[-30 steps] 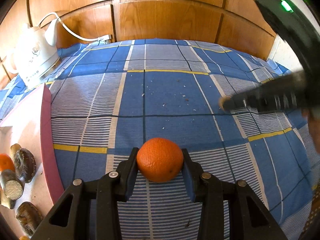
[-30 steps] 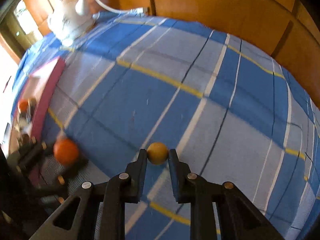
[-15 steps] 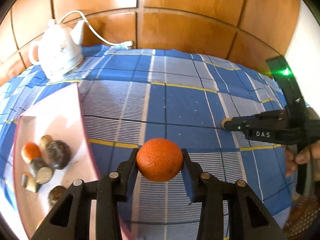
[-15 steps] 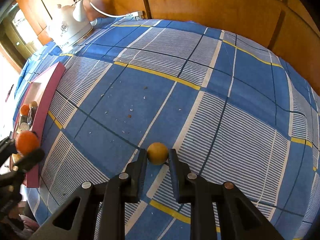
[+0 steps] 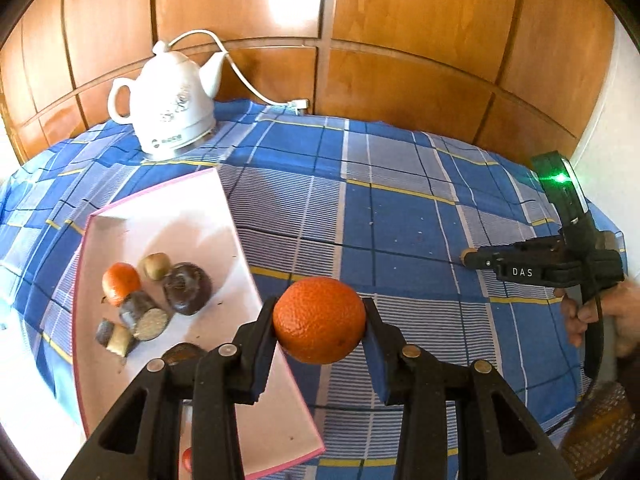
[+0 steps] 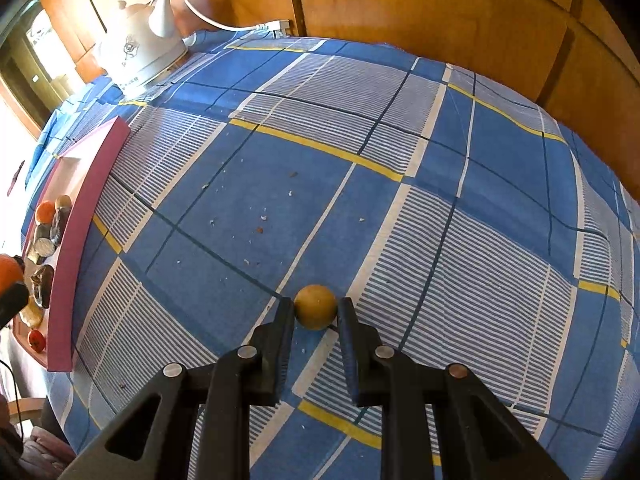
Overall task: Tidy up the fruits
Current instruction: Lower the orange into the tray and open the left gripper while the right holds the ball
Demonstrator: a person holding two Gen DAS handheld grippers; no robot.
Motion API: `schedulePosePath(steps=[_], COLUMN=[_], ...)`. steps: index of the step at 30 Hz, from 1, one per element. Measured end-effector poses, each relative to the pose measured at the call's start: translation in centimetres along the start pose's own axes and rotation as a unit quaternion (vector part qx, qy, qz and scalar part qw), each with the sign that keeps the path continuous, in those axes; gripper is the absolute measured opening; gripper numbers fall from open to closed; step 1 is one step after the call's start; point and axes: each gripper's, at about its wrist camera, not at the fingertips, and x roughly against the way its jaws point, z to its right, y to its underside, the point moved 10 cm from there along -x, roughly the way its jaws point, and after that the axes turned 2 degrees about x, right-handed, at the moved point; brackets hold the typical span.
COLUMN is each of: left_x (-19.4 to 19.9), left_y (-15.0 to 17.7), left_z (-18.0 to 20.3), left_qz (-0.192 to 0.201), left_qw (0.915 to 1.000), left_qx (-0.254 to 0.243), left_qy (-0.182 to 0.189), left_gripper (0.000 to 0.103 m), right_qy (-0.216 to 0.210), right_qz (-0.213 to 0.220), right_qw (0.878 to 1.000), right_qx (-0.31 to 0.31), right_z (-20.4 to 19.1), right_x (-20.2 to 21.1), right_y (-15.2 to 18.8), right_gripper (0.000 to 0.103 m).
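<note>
The orange (image 5: 319, 319), clamped in the left gripper (image 5: 319, 322), has swung from over bare cloth to above the pink tray's (image 5: 256, 280) right edge w/ other fruits, so drop-off looks near. Right gripper (image 6: 316, 307) still pinches a small yellow fruit (image 6: 316, 306) on the tablecloth (image 6: 400, 160).

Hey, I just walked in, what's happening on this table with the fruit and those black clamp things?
A person is sorting fruit with handheld tongs, one in each hand. The left tongs grip an orange held up near the edge of a pink tray, not yet set down. The tray already holds a small orange, a kiwi and several dark pieces. The right tongs are closed on a small yellow fruit over the blue checked tablecloth, well away from the tray. A white kettle stands at the back.
</note>
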Motion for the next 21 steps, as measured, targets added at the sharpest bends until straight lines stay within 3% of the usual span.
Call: schedulePosePath(steps=[15,21], left_x=[1.6,2.6], left_y=[0.3,0.5], left_z=[-2.8,-7.0], left_qz=[0.01,0.013], left_qw=[0.9996,0.9977], left_qx=[0.024,0.06], left_qy=[-0.014,-0.028], left_gripper=[0.04,0.04], right_qy=[0.017,0.02], right_qz=[0.005,0.008], right_qw=[1.0,0.999], right_qx=[0.021,0.026], right_z=[-0.2,-0.3], right_x=[0.1,0.2], right_y=[-0.1,0.0], right_gripper=[0.022,0.022])
